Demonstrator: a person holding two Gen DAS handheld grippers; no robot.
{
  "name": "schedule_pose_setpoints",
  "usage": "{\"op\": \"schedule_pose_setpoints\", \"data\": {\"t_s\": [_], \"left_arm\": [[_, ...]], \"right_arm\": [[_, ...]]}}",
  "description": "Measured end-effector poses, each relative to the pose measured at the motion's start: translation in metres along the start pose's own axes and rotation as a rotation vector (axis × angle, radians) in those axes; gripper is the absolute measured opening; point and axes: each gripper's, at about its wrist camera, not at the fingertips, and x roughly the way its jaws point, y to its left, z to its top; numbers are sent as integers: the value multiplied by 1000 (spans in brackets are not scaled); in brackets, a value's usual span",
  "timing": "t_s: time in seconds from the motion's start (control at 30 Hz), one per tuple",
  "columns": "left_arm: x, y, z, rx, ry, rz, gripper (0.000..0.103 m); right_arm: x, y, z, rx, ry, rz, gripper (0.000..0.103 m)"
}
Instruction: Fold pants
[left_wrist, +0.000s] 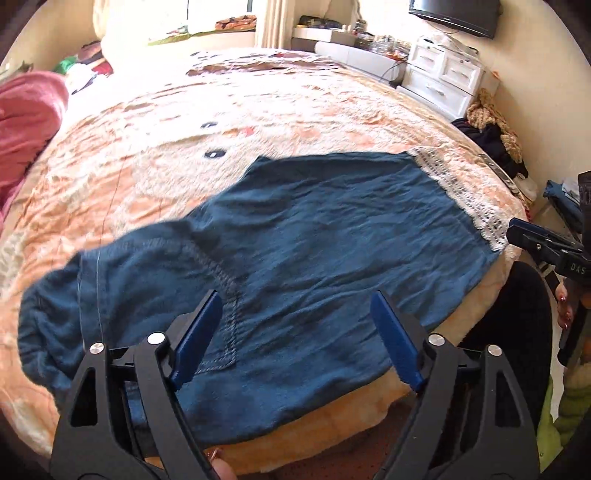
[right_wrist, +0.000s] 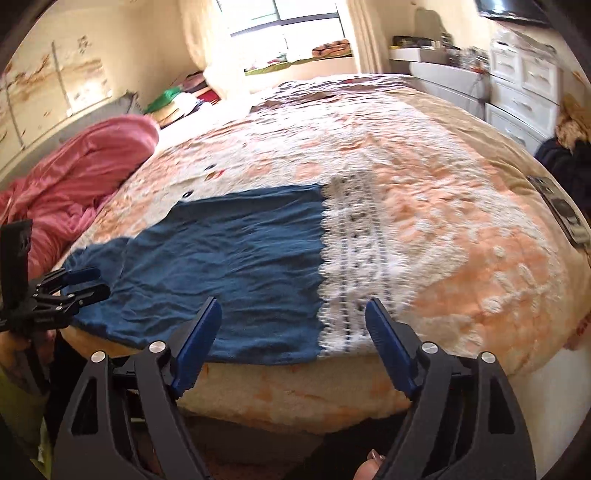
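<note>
Both tools stand spread and pinch nothing: the left gripper (left_wrist: 295, 332) hovers over the seamed end of the pants (left_wrist: 295, 240) at lower centre, the right gripper (right_wrist: 293, 332) over their lace hem (right_wrist: 343, 258). The pants lie flat on the bed (right_wrist: 461, 258) by its near edge. Best nip both layers at matching corners before lifting. No containers hold anything visible.

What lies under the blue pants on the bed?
The blue pants lie spread on a peach-and-white plush blanket, their white lace hem on it too. The blanket's pattern beneath them is covered.
</note>
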Motion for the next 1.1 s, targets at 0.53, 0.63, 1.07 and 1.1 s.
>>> {"op": "schedule_pose_setpoints", "data": {"t_s": [0.53, 0.63, 1.07, 1.1], "left_arm": [[7, -84, 67, 199, -47, -60, 93], [17, -95, 80, 221, -28, -84, 93], [101, -125, 139, 336, 62, -157, 93], [109, -126, 143, 345, 73, -163, 93]], "right_arm": [[-12, -36, -18, 113, 12, -27, 89], [-8, -38, -18, 127, 19, -11, 89], [15, -49, -13, 190, 34, 13, 82], [17, -50, -12, 193, 36, 18, 81]]}}
